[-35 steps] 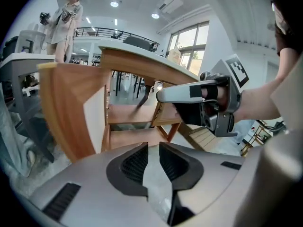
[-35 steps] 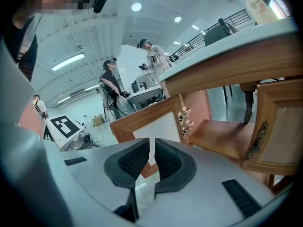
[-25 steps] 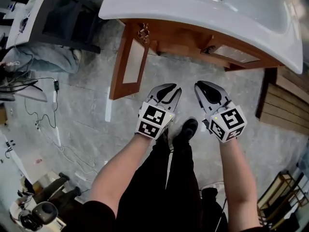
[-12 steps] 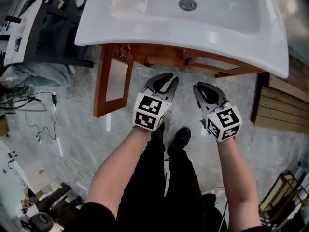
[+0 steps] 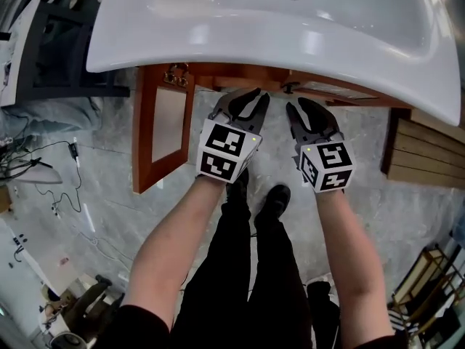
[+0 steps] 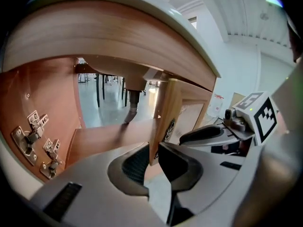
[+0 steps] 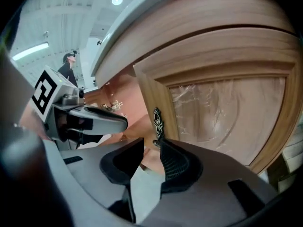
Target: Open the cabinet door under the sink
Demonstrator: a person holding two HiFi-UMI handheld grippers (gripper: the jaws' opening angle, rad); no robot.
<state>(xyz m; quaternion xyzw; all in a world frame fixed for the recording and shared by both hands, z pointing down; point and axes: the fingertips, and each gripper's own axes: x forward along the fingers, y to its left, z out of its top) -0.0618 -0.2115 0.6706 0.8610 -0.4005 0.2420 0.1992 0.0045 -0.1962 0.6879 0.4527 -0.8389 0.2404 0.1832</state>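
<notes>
Both grippers are closer to the cabinet front than a second ago, and the white sink basin [image 5: 218, 20] now fills more of the top of the head view. The left gripper [image 5: 251, 102] sits centre frame, its tips just under the basin's front lip. Its jaws have just been closing a little yet stand apart. In the left gripper view the near edge of the right cabinet door [image 6: 163, 122] shows in the gap, and I can't tell whether the pads touch it. Beyond, the cabinet stands open inside: two metal hinges [image 6: 35, 131] at lower left on the reddish side wall, and the drain pipe [image 6: 132, 105] hanging at centre.

Over to the right gripper [image 5: 299, 107], just right of its partner. Its jaws have just been opening and are wide apart, with nothing gripped. The ornate dark handle [image 7: 156, 122] hangs just above the gap, close to the right ribbed pad [image 7: 175, 167].

That right door, with its pale panel, looks closed under the basin at upper right. The left cabinet door [image 5: 163, 133] is already swung out at left centre, above the grey marbled floor [image 5: 109, 195].
</notes>
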